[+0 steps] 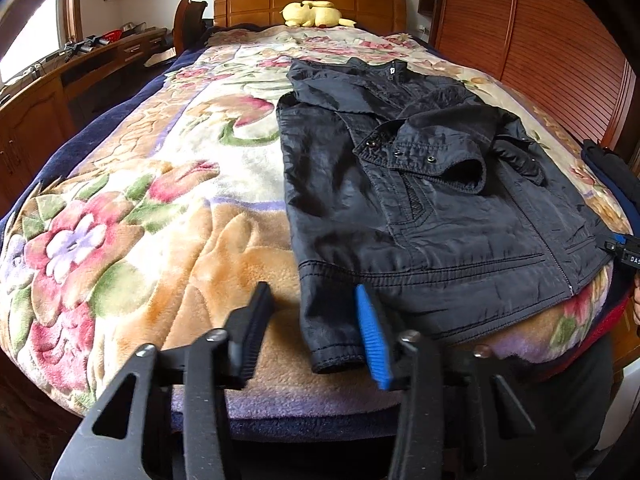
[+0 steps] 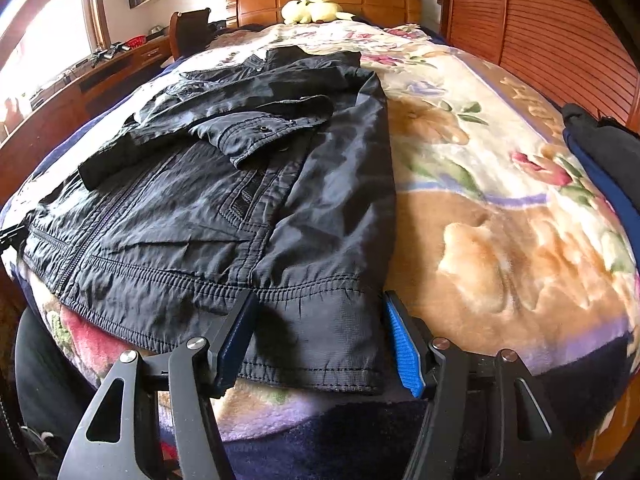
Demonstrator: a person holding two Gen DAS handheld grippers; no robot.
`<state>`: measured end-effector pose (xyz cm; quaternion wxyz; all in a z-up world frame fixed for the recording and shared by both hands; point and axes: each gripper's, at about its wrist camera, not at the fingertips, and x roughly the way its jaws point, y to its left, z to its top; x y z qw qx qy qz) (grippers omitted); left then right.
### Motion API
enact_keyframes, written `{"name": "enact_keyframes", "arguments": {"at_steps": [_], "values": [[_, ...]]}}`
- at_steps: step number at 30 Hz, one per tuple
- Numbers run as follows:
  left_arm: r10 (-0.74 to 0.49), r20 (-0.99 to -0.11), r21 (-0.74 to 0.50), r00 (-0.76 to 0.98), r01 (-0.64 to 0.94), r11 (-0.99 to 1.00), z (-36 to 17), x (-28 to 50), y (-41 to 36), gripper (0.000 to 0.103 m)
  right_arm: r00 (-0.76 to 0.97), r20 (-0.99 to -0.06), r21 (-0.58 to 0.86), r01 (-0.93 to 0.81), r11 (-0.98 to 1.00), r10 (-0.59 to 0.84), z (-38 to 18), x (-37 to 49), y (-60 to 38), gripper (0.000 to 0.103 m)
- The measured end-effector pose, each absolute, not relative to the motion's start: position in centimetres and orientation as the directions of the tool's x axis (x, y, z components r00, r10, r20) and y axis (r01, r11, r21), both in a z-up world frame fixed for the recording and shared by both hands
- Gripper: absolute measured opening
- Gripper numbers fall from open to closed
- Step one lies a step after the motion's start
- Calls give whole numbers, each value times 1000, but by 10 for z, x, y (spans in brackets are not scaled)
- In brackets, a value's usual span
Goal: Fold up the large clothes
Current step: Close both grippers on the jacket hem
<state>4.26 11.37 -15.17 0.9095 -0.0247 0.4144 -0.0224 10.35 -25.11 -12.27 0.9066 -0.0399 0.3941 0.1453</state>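
Both pairs of jaws stand parted at the near edge of the bed, neither one pressing cloth yet. Seen from its own wrist view, the left gripper (image 1: 316, 334) straddles the near-left corner of the black, shiny zip-front jacket (image 1: 420, 208): its blue-padded finger (image 1: 374, 338) lies over the hem, while the black one rests out on the floral plush blanket (image 1: 132, 216), so the corner sits between the jaws but is not pinched. The right gripper (image 2: 320, 340) does the same at the opposite hem corner, with the elasticated hem lying across the gap between its fingers.

That jacket lies front up along the bed, hem toward the near edge and slightly overhanging it, collar toward the wooden headboard (image 1: 308, 0). Both sleeves are already crossed over the chest — the snap-buttoned cuff (image 1: 424, 156) on top — which narrows the garment to a tidy strip. My reading is that the grippers take the two hem corners so the lower half can be lifted evenly and carried up toward the collar; holding both corners keeps the slippery cloth from skewing.

A yellow plush toy (image 1: 316, 14) sits by the headboard, well apart from the work, and a dark blue folded garment (image 2: 600, 168) lies at the right edge.
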Motion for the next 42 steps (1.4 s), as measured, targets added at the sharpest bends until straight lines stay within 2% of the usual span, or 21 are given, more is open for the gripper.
{"name": "enact_keyframes", "arguments": {"at_steps": [2, 6, 8, 10, 13, 17, 31, 42], "values": [[-87, -754, -87, 651, 33, 996, -151, 44, 113, 23, 646, -727, 44, -296, 954, 234, -123, 104, -251, 62], [-86, -753, -82, 652, 36, 996, -149, 42, 111, 14, 638, -730, 55, -303, 951, 246, -123, 103, -250, 54], [-94, -746, -93, 659, 37, 995, -144, 39, 111, 9, 632, -733, 58, -311, 949, 252, -123, 103, -250, 44], [-90, -733, -84, 674, 42, 996, -138, 35, 107, 8, 623, -732, 73, -329, 941, 275, -121, 101, -251, 25], [-95, -702, -84, 706, 51, 995, -123, 28, 105, 6, 623, -717, 105, -346, 932, 312, -115, 97, -252, 14], [-115, -654, -91, 748, 73, 993, -96, 17, 102, 6, 670, -668, 100, -352, 931, 325, -96, 83, -252, 11], [-179, -460, -71, 869, 165, 984, 6, -37, 97, 6, 815, -407, 108, -404, 908, 411, 15, 3, -285, 9], [-195, -324, -51, 926, 189, 981, 52, -79, 99, 6, 864, -272, 60, -424, 904, 424, 65, -61, -311, 9]]}}
